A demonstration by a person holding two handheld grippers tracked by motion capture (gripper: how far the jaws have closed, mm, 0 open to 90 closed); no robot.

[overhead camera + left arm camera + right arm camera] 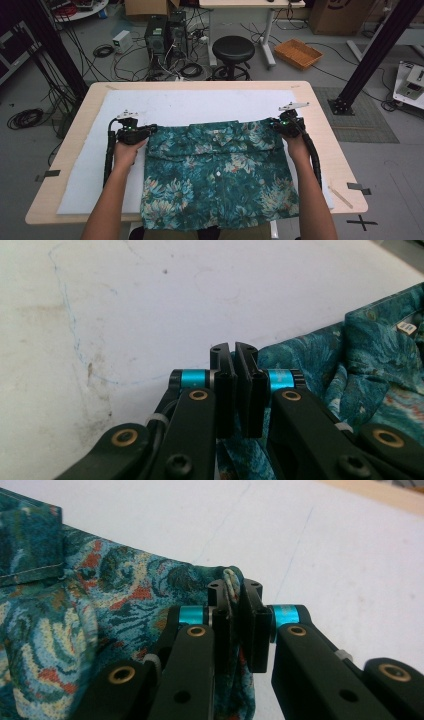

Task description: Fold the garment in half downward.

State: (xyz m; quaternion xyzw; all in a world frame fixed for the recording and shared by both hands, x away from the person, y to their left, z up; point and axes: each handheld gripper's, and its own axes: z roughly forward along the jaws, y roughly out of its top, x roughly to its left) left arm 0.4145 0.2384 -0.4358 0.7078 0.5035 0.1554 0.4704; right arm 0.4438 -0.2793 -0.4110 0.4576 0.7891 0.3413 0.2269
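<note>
Teal floral shirt (220, 172) lay front-up at table's (320, 135) near middle. Left gripper (145, 131) clamped tight on far-left shoulder, right gripper (276, 125) pinched far-right shoulder fabric. Sleeves seemingly tucked in; lengthwise fold probably remained.

The shirt (217, 175) was soft printed cloth. The mat (175, 107) was white, matt and stained. The table (320, 125) looked like smooth pale wood. The left gripper (235, 352) was black plastic.
</note>
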